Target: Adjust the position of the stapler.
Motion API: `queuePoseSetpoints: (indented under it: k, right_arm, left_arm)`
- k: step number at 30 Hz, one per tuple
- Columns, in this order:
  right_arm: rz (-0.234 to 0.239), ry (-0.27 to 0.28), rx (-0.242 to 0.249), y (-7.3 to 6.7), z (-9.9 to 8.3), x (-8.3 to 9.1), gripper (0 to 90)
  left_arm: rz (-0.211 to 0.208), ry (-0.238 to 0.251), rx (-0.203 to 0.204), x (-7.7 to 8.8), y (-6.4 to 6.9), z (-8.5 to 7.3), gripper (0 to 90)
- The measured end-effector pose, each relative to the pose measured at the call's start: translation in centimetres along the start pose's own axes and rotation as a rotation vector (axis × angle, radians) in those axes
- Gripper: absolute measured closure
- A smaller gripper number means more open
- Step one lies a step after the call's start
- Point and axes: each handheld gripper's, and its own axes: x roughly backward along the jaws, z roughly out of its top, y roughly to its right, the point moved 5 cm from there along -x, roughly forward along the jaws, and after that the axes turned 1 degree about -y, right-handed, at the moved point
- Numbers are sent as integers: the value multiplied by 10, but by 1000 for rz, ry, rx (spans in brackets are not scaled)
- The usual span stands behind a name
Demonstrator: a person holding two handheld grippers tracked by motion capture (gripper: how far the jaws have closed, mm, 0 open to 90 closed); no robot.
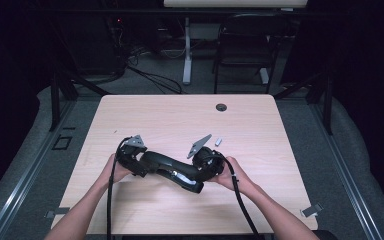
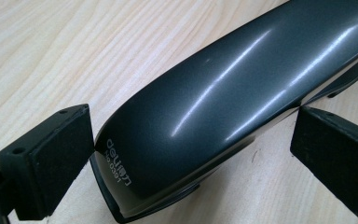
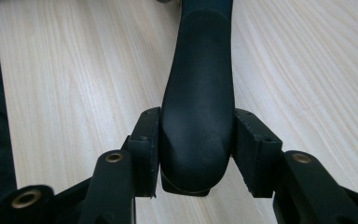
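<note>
A long black stapler (image 1: 172,171) lies on the light wood bench (image 1: 180,120), spanning between the two grippers. The right gripper (image 3: 196,154) is clamped on one end of it, both pads pressed against its sides. The left gripper (image 2: 191,154) straddles the opposite end (the one bearing small white lettering); its jaws stand apart, the left pad at or nearly at the glossy casing, the right pad just beside its lower edge with a sliver of bench showing. In the high view, a small grey piece (image 1: 218,141) lies on the bench just beyond the right gripper. A round grommet hole (image 1: 221,107) sits farther off, near the far edge.
</note>
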Motion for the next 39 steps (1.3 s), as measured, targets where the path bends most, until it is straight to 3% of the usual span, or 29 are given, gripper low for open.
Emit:
queuePoseSetpoints:
  k: [6, 11, 14, 18, 23, 33, 39]
  right_arm:
    - [6, -1, -1, 1, -1, 1, 551]
    - [1, -6, -3, 3, -2, 1, 552]
    - [-19, -12, -24, 8, -3, 2, 554]
    - [-32, -12, -44, 13, -6, 2, 550]
    - [-63, -38, -78, 18, -7, 3, 521]
    - [-73, -16, -142, 29, -10, 11, 470]
    - [-70, -2, -114, 32, -13, 15, 508]
  left_arm:
    - [-3, 5, 2, 0, 0, 0, 2]
    - [-1, -19, -28, -6, -1, -1, 0]
    - [-27, -23, -22, -13, 1, 1, 0]
    - [11, -54, -39, -16, 5, 2, 27]
    - [-19, -16, -20, -12, 4, 0, 76]
    - [-8, -16, -64, -10, 8, -3, 162]
    - [-13, -7, -65, -9, 10, -4, 198]
